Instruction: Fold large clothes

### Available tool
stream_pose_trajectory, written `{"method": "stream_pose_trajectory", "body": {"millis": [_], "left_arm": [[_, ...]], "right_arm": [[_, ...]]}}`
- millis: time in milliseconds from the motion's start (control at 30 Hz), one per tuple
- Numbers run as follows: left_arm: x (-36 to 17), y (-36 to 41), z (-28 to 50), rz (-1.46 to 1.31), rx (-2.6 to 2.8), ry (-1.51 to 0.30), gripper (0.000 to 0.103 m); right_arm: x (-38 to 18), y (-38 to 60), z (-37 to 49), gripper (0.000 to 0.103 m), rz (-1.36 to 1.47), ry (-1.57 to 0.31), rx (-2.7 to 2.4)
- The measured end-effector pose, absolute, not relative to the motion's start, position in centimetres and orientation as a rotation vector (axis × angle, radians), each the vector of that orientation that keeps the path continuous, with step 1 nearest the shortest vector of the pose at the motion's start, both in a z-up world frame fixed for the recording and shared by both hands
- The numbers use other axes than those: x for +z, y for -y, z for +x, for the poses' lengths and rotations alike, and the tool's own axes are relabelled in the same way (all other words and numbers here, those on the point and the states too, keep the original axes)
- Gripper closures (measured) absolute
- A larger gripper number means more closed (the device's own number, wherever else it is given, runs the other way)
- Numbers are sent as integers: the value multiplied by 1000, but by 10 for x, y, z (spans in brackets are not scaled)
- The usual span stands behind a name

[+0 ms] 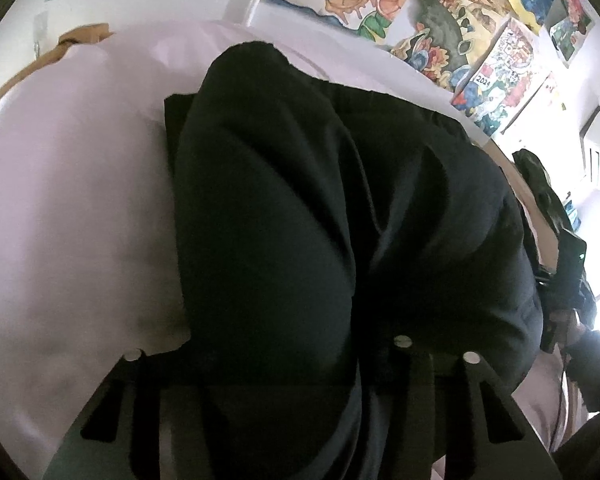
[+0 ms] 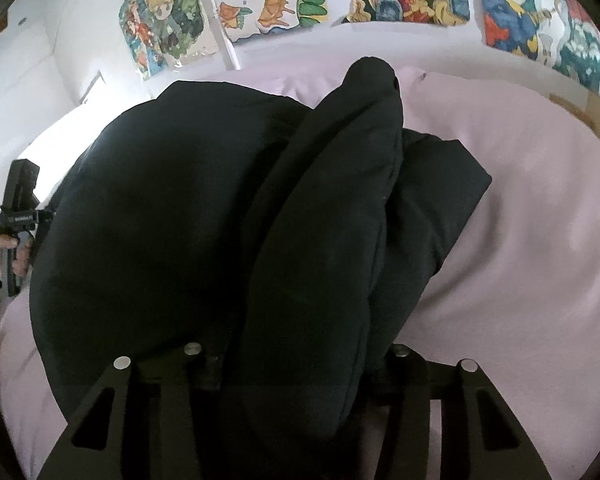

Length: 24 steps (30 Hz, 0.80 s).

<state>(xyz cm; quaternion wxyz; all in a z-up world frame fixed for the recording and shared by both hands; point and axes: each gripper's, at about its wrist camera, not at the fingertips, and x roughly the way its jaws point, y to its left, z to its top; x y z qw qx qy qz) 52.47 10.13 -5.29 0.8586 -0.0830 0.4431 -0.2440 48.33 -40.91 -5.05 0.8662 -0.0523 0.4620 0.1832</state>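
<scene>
Black two-finger left gripper (image 1: 300, 360) and right gripper (image 2: 296, 364) are being closed on bulky, soft black padded garment (image 2: 204, 208); thick hem at six o'clock is judged best gripped.

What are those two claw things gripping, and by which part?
Both the left gripper and right gripper pinch the bulky black garment, each by a thick bunched fold at its near edge.

Black hand-held gripper (image 2: 296, 364), silver screws
</scene>
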Motion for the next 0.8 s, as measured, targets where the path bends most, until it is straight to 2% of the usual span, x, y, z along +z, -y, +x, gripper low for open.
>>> {"method": "stream_pose_trajectory", "body": {"millis": [367,467,800], "left_arm": [[-24,-92,508,-152,-491,-828,84],[-4,-84,499,-121,-503,-803,86],[42,-98,425,-121,-490,-788,86]], "right_arm": [[-24,410,475,76,-57,-934,361],[-6,411,467,80,0,-916,373],[45,357,401,81,-55,-922,359]]}}
